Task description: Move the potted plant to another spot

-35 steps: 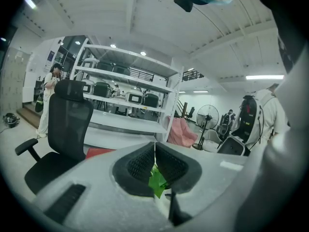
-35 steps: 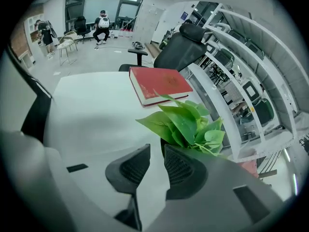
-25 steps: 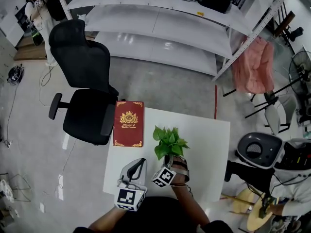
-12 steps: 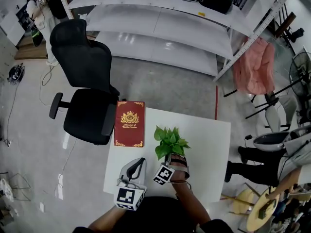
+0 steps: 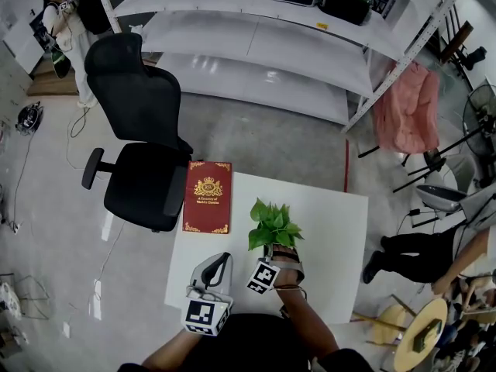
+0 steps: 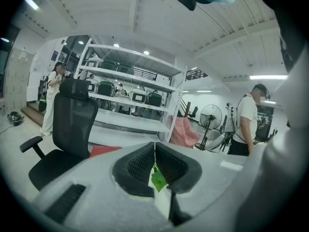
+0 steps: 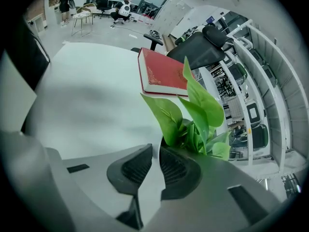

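A person's right gripper point(image 5: 280, 253) pinches the rim of a potted plant point(image 5: 273, 225) over a white table point(image 5: 333, 231). Its jaws are drawn to a narrow slit, with green leaves rising over one of them. The plant is just to the right of a red book point(image 5: 207, 197) with a gold crest, level with the book's near end and apart from it. Whether the pot rests on the tabletop or hangs clear cannot be told. The left gripper point(image 5: 225, 259) sits nearer the person than the book, past its near right corner. Its jaws are pressed flat together with nothing between them, and a leaf shows beyond their tips. A black office chair point(image 5: 139, 153) stands at the book's left. White shelves point(image 5: 256, 45) run far beyond the book, and a pink cloth point(image 5: 404, 103) hangs well off to its right.
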Demonstrator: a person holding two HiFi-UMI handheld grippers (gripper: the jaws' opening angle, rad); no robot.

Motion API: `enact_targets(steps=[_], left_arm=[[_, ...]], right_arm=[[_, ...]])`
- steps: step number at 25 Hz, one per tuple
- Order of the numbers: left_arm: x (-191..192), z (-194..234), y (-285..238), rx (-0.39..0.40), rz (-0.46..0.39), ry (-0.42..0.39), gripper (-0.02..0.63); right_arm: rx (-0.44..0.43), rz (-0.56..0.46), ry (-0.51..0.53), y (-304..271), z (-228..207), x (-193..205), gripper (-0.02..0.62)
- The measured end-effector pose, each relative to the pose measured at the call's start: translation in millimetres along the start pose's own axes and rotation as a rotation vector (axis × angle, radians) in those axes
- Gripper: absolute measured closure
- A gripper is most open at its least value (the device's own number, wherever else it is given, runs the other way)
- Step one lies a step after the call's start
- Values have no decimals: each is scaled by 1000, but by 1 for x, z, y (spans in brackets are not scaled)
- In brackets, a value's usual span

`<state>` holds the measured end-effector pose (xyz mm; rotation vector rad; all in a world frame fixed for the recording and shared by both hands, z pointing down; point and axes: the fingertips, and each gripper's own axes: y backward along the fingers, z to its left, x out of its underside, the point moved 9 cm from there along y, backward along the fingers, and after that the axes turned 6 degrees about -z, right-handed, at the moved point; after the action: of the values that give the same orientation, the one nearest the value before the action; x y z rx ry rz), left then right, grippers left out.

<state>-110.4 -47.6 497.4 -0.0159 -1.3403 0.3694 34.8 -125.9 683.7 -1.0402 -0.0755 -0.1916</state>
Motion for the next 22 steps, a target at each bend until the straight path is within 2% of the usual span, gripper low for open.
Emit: enact_targets(steps=[11, 17, 22], left_arm=[[1, -22, -1, 6, -20, -33, 584], [4, -43, -9, 19, -16, -27, 584], [9, -64, -23, 64, -11, -58, 584]], right_arm=[[33, -24, -3, 13, -5, 30, 545], [51, -13, -14, 18, -7, 62, 545], [64, 7, -41, 22, -11, 95, 545]])
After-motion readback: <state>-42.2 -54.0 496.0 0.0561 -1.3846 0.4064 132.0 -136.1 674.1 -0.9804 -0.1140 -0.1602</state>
